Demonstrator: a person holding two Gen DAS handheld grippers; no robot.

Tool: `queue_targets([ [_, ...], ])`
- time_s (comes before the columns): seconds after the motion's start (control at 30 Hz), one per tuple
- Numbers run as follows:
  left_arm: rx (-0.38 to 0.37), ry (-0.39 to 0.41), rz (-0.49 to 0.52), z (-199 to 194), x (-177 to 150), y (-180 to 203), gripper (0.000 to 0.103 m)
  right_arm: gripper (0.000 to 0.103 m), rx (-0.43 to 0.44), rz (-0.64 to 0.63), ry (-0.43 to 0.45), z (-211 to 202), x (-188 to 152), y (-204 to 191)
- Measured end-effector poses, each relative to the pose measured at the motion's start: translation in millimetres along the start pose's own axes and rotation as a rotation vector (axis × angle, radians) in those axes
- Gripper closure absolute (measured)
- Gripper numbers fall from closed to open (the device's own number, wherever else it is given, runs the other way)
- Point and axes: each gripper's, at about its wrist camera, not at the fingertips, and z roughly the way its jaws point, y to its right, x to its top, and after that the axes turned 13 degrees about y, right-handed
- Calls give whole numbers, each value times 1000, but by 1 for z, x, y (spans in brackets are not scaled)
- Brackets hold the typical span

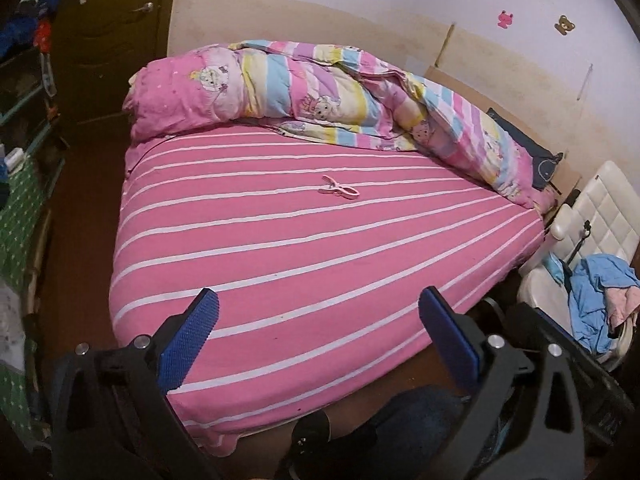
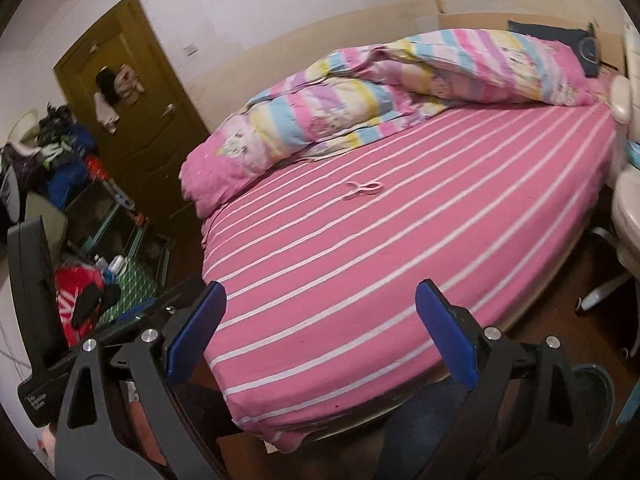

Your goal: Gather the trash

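Note:
A small pale pink clip-like item [image 1: 339,191] [image 2: 363,190] lies alone in the middle of the pink striped bed [image 1: 280,264] [image 2: 400,264]. My left gripper [image 1: 318,300] hovers over the bed's near corner, its blue pads wide apart with nothing between them. My right gripper [image 2: 320,296] stands open in the same way above the near edge of the mattress, empty. Both grippers are well short of the pink item. No other loose litter shows on the sheet.
A rumpled pastel quilt [image 1: 320,92] [image 2: 380,92] lies along the far side by the wall. A white chair [image 1: 592,216] with blue clothes [image 1: 596,296] stands right of the bed. Cluttered shelves [image 2: 80,184] and a brown door [image 2: 132,92] stand at the left.

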Motion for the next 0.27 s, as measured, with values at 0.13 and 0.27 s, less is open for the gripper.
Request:
queue_targets([
  [0.13,14,-31,-20,2,1,-3,6,8,4,6,-5,3,-6,-9],
  [0.27,24,-35,-9,3,1,2,6,8,7,14,-6,2,-6,-7],
])
